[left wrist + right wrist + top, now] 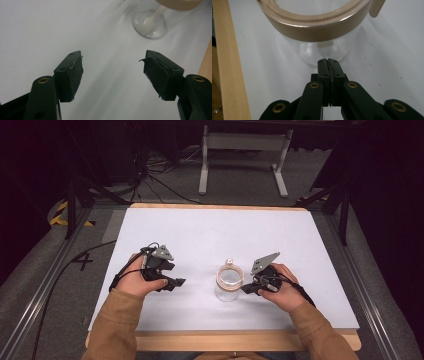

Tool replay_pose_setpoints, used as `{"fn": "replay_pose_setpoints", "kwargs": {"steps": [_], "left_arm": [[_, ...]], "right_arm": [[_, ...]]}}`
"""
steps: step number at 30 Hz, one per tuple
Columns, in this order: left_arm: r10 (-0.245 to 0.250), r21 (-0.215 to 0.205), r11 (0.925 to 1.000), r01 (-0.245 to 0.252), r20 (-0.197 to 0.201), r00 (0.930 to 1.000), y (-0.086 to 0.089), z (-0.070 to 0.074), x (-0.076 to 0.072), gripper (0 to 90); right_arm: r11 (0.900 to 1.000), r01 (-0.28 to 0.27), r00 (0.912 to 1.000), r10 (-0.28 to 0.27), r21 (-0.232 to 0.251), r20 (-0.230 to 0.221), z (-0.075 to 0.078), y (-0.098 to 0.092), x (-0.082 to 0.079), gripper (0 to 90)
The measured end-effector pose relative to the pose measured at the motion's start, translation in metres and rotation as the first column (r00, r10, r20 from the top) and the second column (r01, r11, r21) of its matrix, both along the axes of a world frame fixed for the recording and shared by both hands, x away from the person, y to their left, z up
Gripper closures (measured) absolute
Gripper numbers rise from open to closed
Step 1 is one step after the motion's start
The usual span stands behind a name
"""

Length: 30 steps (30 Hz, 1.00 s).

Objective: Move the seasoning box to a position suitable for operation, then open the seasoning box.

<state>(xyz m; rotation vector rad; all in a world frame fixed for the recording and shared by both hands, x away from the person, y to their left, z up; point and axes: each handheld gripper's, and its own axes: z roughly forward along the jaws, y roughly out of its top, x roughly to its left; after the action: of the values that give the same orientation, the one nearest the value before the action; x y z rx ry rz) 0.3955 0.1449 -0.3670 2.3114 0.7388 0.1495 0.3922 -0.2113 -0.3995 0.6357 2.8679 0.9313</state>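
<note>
Left fingers: I see my left gripper [113,75] spread wide, nothing between the pads, above bare table.
Right fingers: my right gripper [328,62] is pressed together with nothing between, tips just beside the jar's wall.
Jar: a clear glass jar [229,283] with a gold rim stands upright near the table's [210,230] near edge, between both grippers.
Left hand: well left of the jar.

A clear glass jar [229,284] with a gold-coloured band round its open rim stands upright just ahead of my right gripper [328,60], whose closed tips are near its wall, and off from my left gripper [113,72].
</note>
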Motion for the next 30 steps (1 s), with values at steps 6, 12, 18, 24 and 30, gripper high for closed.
{"fn": "replay_pose_setpoints", "kwargs": {"steps": [6, 12, 18, 24, 30], "left_arm": [[-0.005, -0.056, 0.9984, 0.004, -0.02, 0.9998, -0.003, 0.006, 0.006, 33.8], [0.067, -0.111, 0.992, -0.061, 0.054, 0.9963, -0.01, 0.015, 0.013, 28.3], [0.037, -0.222, 0.9747, -0.027, 0.041, 0.9985, -0.023, 0.025, 0.023, 48.9], [0.017, -0.238, 0.9712, -0.009, 0.029, 0.9994, -0.04, 0.029, 0.036, 57.6], [-0.071, -0.237, 0.9679, 0.082, 0.058, 0.9958, -0.071, 0.034, 0.05, 67.3]], "right_arm": [[0.998, 0.043, 0.9988, -0.044, 0.038, 0.02, 0.009, -0.017, -0.002, 89.8], [0.992, 0.096, 0.9939, -0.1, 0.079, 0.046, 0.016, -0.037, -0.006, 89.8], [0.987, 0.135, 0.9885, -0.14, 0.09, 0.058, 0.016, -0.05, -0.011, 89.8], [0.979, 0.17, 0.9821, -0.178, 0.109, 0.063, 0.015, -0.061, -0.017, 89.6], [0.973, 0.203, 0.9758, -0.21, 0.113, 0.06, 0.014, -0.065, -0.021, 89.6]]}}
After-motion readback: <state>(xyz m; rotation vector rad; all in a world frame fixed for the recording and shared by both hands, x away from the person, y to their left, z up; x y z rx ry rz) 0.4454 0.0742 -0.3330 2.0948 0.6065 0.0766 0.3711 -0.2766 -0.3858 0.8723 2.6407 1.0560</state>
